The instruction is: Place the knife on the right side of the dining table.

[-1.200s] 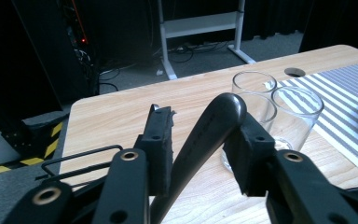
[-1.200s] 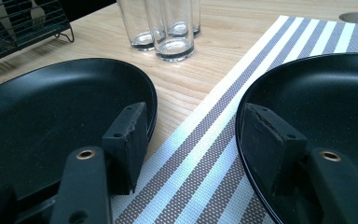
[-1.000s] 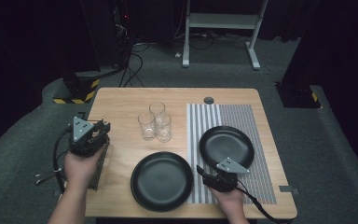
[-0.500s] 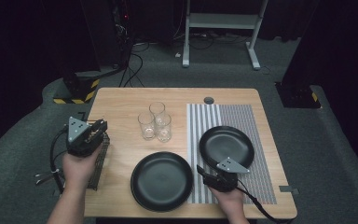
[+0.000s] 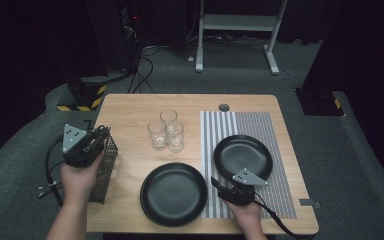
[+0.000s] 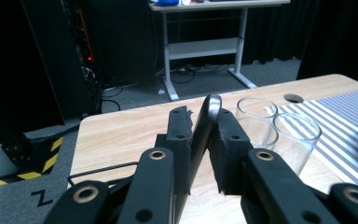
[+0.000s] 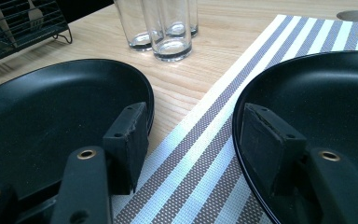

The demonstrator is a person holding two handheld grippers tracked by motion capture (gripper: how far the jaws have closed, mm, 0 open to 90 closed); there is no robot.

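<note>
My left gripper (image 5: pixel 96 139) hovers over the top of a black wire basket (image 5: pixel 108 165) at the table's left edge. Its jaws have just been closing, and in the left gripper view the pads (image 6: pixel 181 140) press on a slim dark utensil handle (image 6: pixel 205 122) that stands upright between them. My right gripper (image 5: pixel 220 183) rests low near the front edge, open, with one jaw over the large black plate (image 5: pixel 174 194) and the other over the rim of the smaller black plate (image 5: pixel 243 156). Between its jaws (image 7: pixel 193 140) lie striped mat and that rim.
Three clear glasses (image 5: pixel 166 131) stand clustered mid-table, beyond the plates. A striped placemat (image 5: pixel 260 125) covers the right half, with a round cable hole (image 5: pixel 224 107) at the back edge. Beyond the table are a white desk frame (image 5: pixel 235 30) and cables on the floor.
My left hand and its gripper have drifted slightly leftward over the basket. My right hand and both plates have stayed where they were.
</note>
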